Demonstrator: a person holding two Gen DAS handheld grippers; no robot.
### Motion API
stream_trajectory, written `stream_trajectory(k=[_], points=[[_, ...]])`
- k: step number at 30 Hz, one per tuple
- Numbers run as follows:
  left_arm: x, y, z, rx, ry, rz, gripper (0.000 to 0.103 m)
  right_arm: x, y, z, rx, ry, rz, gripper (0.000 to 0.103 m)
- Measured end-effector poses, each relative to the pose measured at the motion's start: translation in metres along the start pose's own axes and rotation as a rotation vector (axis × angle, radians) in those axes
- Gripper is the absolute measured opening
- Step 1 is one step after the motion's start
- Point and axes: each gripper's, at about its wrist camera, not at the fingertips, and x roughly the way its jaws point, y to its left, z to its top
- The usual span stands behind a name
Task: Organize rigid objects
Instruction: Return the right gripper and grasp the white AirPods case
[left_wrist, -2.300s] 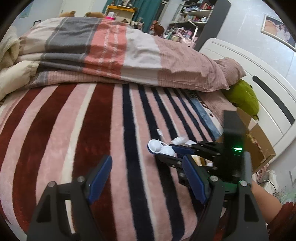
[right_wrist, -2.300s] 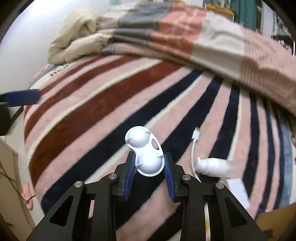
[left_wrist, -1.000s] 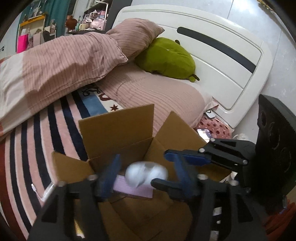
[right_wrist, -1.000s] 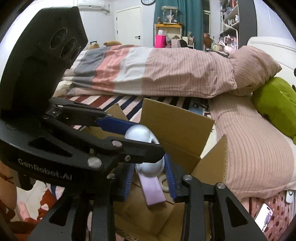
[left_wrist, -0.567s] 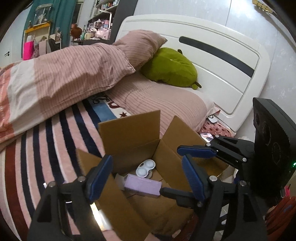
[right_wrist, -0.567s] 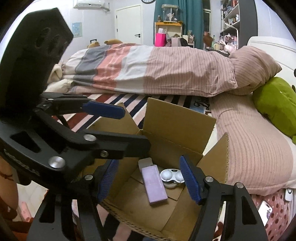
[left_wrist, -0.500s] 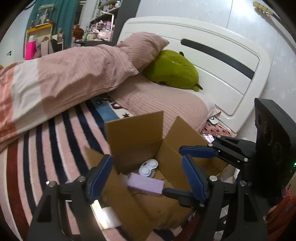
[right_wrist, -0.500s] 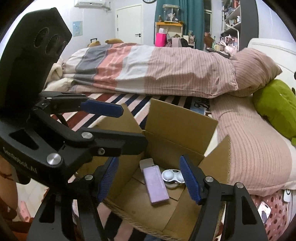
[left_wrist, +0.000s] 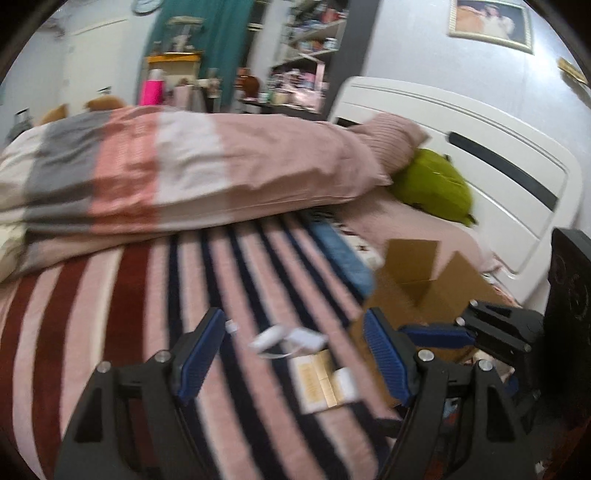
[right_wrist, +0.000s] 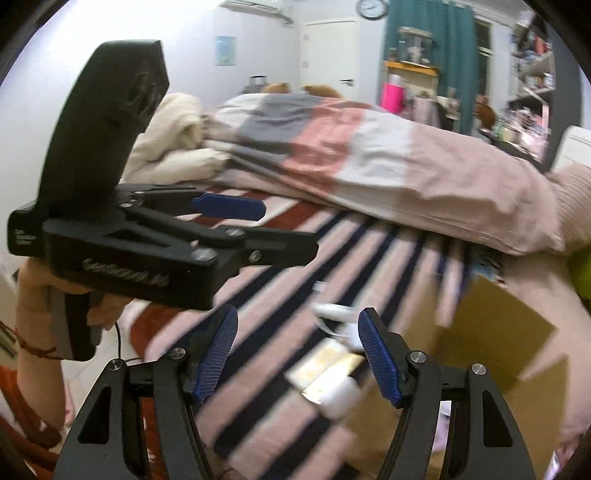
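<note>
- Both pairs of fingers are spread wide and nothing is held: the left gripper (left_wrist: 295, 354) and the right gripper (right_wrist: 297, 354) are each seen with only blanket between the blue pads.
- A white twin-dome case, clamped in the right gripper two seconds ago, was let go into the cardboard box (left_wrist: 424, 291) and is no longer in view; both cameras have since been swung back to the striped blanket (left_wrist: 147, 295).
- One item is therefore judged stowed, and the next pick is being lined up.
- Still on the blanket, just beside the box, are a white bottle-like item with its cable (left_wrist: 273, 338) and a flat gold-and-white packet (left_wrist: 325, 376); blur hides their detail.
- An upright box flap (right_wrist: 491, 332) borders these items on the right side, while open blanket is left on the other side for an approach.
</note>
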Motion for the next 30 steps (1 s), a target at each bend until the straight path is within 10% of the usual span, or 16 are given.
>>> stream_trajectory(k=[10, 30], points=[[-0.001, 0.056, -0.061, -0.126, 0.035, 0.057, 0.075, 0.073, 0.046, -0.034, 0.062, 0.094, 0.133, 0.065], [0.012, 0.061, -0.087, -0.16, 0.071, 0.016, 0.075, 0.098, -0.019, -0.112, 0.389, 0.094, -0.275, 0.06]])
